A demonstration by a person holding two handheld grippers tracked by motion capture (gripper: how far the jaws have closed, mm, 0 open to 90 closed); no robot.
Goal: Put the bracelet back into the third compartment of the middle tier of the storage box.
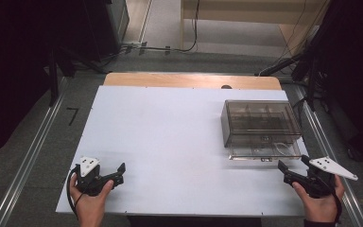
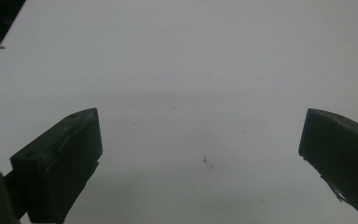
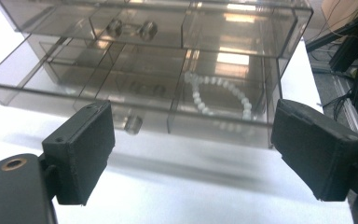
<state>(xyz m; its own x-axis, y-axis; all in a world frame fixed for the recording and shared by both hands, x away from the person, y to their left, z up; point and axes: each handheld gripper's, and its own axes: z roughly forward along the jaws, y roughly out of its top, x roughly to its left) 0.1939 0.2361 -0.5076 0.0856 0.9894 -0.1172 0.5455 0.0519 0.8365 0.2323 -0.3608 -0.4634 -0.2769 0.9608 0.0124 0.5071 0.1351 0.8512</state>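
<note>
Two grippers sit at the near edge of the surface, one in each hand. The left gripper (image 1: 115, 173) is at 7 o'clock in the high view: matte black, angular, with a pale three-cornered plate on top. Its jaws stand wide apart with nothing between them. In the left gripper view the two blocky black fingers (image 2: 70, 154) frame bare white surface. The right gripper (image 1: 294, 169) is at 5 o'clock, of the same build, with its own pale plate. Its jaws also stand wide apart and hold nothing. In the right gripper view its fingers (image 3: 86, 144) show flat, dull, slightly grainy pads.

The surface (image 1: 170, 142) is one smooth white sheet, rectangular, laid over a wooden top whose light-brown far edge shows at 12 o'clock.

Just beyond the right gripper, at 2 o'clock on the surface, stands one drawer box (image 1: 260, 125). It is smoke-tinted clear plastic, glossy, rectangular, with partitioned compartments. The right gripper view shows two drawer levels; the lower drawer (image 3: 121, 88) is pulled partway out toward the gripper. Each drawer front carries clear rounded knobs. One bracelet (image 3: 221, 95) of small round pale beads lies in the right-hand compartment of the lower drawer. The gripper is near the box, not touching it.
</note>
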